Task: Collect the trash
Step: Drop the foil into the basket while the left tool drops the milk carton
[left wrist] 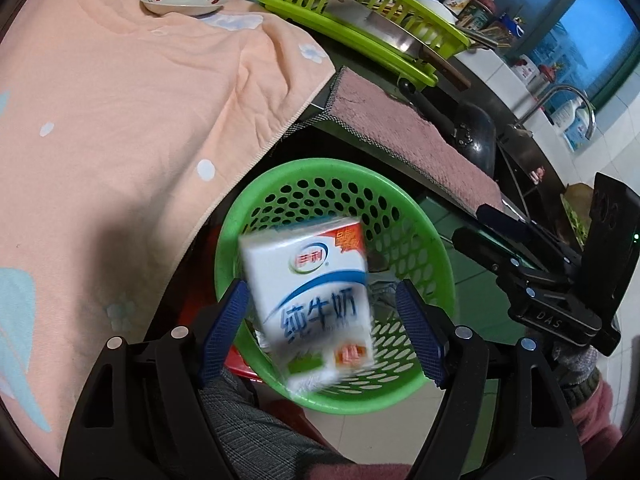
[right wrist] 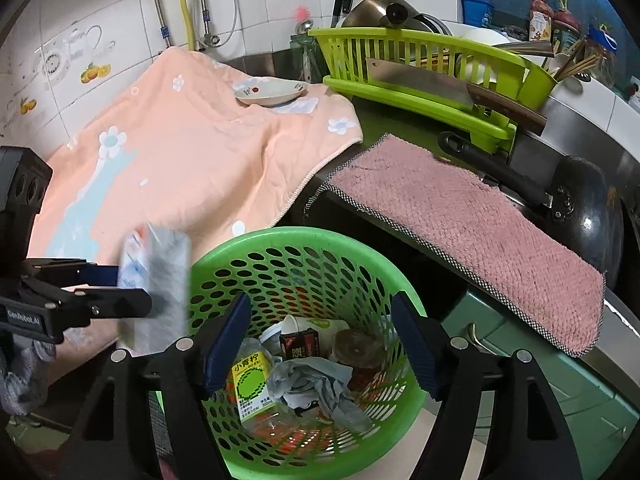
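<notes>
The left gripper point(left wrist: 320, 332) stands spread, pads clear of the blurred milk carton point(left wrist: 310, 304) at lower centre, over the green basket point(left wrist: 436, 264); the right gripper point(right wrist: 320, 344) gapes empty; tilted, the carton may clip the rim point(right wrist: 192, 264) and tumble outside

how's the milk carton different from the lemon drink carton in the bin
The milk carton is white and blue, blurred, above the green basket, between the left tool's open fingers. The lemon drink carton is yellow-green and lies inside the basket among other trash. Both are small drink cartons.
</notes>
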`<act>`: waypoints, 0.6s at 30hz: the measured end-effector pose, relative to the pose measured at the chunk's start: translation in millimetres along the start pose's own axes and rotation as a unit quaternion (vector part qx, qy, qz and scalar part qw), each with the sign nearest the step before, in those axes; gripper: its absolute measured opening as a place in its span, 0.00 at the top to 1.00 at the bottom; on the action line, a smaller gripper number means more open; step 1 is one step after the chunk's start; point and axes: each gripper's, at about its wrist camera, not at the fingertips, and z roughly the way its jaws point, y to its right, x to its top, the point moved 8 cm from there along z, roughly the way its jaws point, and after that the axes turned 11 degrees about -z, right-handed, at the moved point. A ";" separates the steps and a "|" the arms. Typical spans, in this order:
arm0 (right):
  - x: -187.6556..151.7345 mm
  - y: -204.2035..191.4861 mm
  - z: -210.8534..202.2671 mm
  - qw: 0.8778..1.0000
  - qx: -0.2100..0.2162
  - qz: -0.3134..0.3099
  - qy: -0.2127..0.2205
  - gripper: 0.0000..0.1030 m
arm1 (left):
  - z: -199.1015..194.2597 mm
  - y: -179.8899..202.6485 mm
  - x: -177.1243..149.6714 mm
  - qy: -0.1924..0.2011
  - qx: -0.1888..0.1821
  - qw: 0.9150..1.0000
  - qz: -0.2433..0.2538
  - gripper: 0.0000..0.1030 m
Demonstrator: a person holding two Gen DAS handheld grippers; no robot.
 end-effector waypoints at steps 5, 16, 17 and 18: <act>1.7 -3.5 -3.5 1.000 0.000 -0.001 0.005 0.28 | -2.7 -0.9 -1.1 0.007 0.006 1.000 0.005 0.23; 12.5 -25.8 -2.3 1.000 0.021 0.002 0.021 0.18 | -30.6 -27.5 7.4 0.061 0.049 0.997 0.006 0.17; 14.6 -29.4 -1.8 0.999 0.025 0.001 0.024 0.17 | -33.3 -30.4 9.0 0.065 0.053 0.996 0.005 0.16; 17.0 -32.8 -1.4 0.999 0.028 0.001 0.027 0.17 | -38.1 -35.3 11.0 0.072 0.059 0.996 0.003 0.16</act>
